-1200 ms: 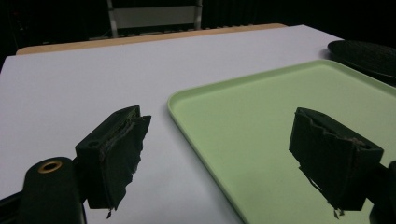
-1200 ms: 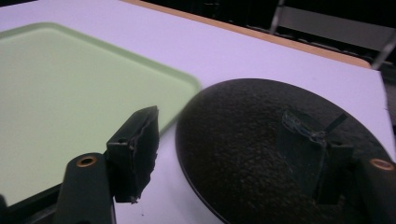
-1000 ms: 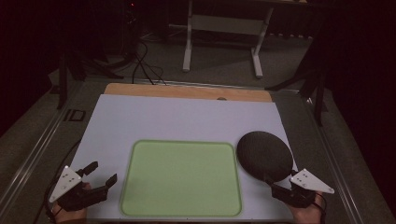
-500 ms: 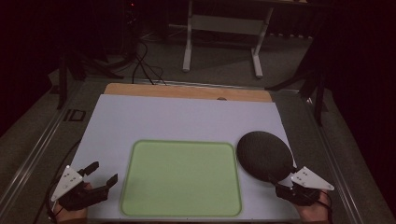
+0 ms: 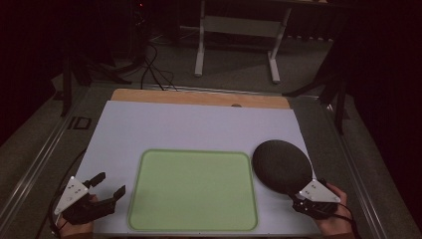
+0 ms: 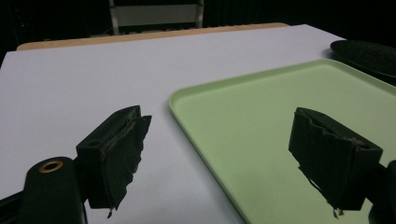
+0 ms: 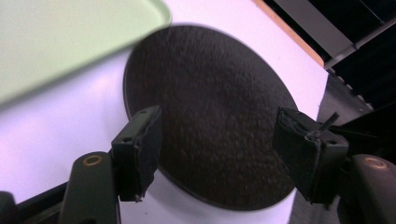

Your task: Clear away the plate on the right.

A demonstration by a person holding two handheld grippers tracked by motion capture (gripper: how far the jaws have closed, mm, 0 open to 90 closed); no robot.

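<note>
Green tray (image 5: 193, 191) lies flat on the white table (image 5: 189, 127) near its front edge, and just to its right I see a dark round mat (image 5: 281, 166). My left gripper (image 5: 108, 187) sits at the front left corner, jaws wide apart and holding nothing, beside the tray's left rim. My right gripper (image 7: 217, 149) hovers at the mat's near edge, jaws spread to either side of it, gripping nothing.
</note>
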